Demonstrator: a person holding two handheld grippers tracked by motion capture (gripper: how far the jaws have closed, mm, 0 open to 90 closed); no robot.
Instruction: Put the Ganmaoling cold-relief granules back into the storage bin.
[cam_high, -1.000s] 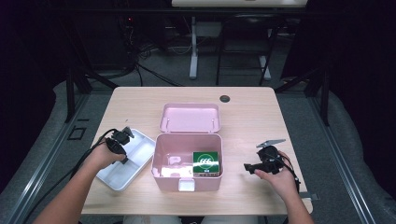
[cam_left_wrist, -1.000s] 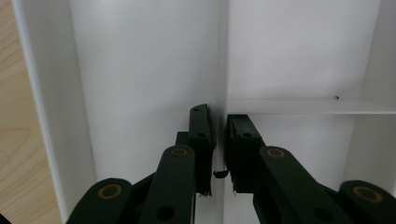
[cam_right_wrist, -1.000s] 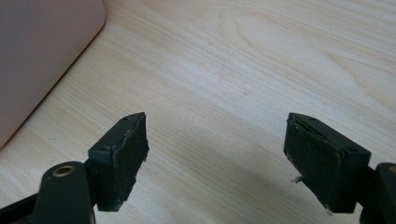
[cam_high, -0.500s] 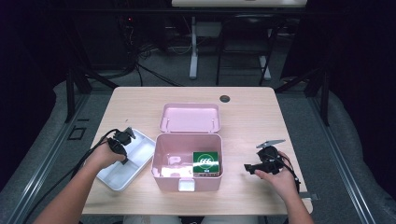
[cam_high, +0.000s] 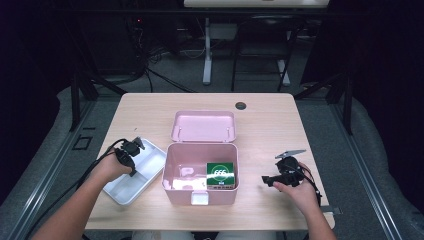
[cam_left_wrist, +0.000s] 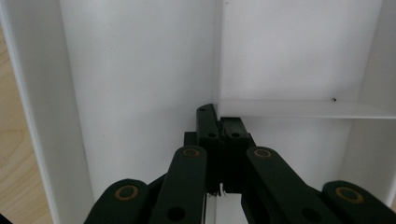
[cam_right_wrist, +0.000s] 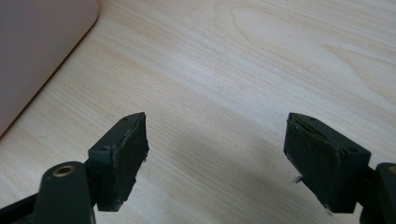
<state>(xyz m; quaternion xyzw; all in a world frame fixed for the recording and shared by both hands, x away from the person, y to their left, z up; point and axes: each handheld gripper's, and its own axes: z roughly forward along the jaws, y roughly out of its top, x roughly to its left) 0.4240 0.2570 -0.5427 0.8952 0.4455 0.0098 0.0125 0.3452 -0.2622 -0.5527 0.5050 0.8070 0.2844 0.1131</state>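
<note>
left gripper (cam_high: 131, 151): jaws clamped on white tray (cam_high: 145, 172) divider (cam_left_wrist: 299, 109), likely to lift it | tray: left of pink box (cam_high: 200, 192) on worktop (cam_high: 270, 120) | right gripper (cam_high: 272, 179): open, empty, waiting.

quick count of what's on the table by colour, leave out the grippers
pink: 2, the open box and its lid
white: 1, the divided tray
green: 1, the packet inside the box
dark: 1, the small round thing near the table's far edge
total: 5
</note>
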